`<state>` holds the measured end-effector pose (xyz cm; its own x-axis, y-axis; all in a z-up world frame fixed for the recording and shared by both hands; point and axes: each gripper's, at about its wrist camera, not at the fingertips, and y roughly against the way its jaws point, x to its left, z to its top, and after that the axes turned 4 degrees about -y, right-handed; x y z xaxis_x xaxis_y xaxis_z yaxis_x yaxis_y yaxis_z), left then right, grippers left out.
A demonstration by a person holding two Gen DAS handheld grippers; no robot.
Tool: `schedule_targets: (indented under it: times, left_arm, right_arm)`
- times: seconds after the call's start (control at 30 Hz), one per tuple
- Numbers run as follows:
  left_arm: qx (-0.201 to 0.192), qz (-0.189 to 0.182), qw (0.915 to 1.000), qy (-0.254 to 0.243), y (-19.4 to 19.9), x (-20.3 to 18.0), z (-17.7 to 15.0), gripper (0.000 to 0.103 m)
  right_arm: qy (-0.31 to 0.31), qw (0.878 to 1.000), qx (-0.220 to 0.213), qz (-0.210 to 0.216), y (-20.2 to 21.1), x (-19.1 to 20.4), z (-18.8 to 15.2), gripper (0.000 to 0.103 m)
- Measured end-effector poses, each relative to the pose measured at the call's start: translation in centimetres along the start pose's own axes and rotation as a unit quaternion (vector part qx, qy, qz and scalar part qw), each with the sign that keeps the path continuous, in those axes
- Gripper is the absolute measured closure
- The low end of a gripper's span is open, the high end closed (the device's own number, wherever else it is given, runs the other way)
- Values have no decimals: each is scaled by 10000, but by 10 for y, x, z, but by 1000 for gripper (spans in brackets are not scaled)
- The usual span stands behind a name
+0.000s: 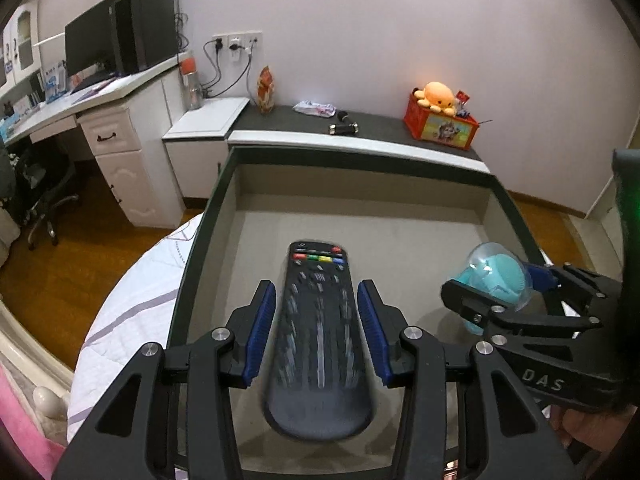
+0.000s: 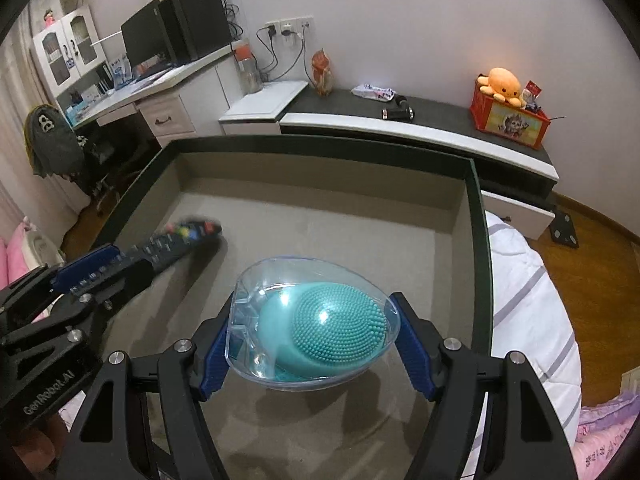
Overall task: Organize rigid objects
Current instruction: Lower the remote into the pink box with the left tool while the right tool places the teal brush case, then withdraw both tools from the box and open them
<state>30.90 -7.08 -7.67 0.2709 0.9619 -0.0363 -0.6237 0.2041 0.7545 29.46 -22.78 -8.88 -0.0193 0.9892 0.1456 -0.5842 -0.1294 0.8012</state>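
In the left wrist view my left gripper (image 1: 316,292) is shut on a black remote control (image 1: 320,328), its blue pads on the long sides. The remote points into a large dark-rimmed box (image 1: 224,200) with a grey inside. To the right, my right gripper (image 1: 496,284) holds a teal bristled brush in a clear shell (image 1: 500,276). In the right wrist view my right gripper (image 2: 316,308) is shut on that clear shell with the brush (image 2: 332,328) above the box floor (image 2: 320,224). At the left the remote (image 2: 176,240) hangs in my left gripper (image 2: 108,276).
The box lies on a bed with a white striped quilt (image 2: 532,300). Behind it a low cabinet (image 2: 420,124) carries a red box with an orange plush octopus (image 2: 502,80) and small items. A desk with a monitor (image 1: 88,48) and a chair stand at the left on wood floor.
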Motion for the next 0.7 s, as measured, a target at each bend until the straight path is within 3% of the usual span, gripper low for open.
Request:
schedule_targets:
  times: [0.03, 0.1, 0.17, 0.23, 0.33, 0.47, 0.7]
  left_arm:
    - [54, 6, 10000, 4, -1, 0, 1, 54]
    - [35, 68, 10000, 31, 2, 1, 1, 35]
    - [-43, 203, 9998, 12, 10, 3, 1, 13]
    - [-180, 237, 9996, -6, 22, 5, 0, 3]
    - [-363, 387, 9986, -72, 46, 6, -2, 0]
    - [-553, 537, 9970, -74, 76, 10, -7, 0]
    - [-963, 444, 9940, 255, 145, 21, -41, 0]
  right_arm:
    - [20, 10000, 34, -29, -1, 0, 0, 30]
    - [5, 10000, 51, -61, -1, 0, 2, 30]
    - [20, 9999, 35, -128, 2, 0, 1, 22]
    - [-13, 9999, -28, -135, 7, 0, 2, 15]
    - [-142, 9998, -161, -29, 18, -2, 1, 0]
    - [-351, 9982, -472, 107, 47, -2, -4, 0]
    - [-632, 9924, -1043, 151, 110, -6, -33, 0]
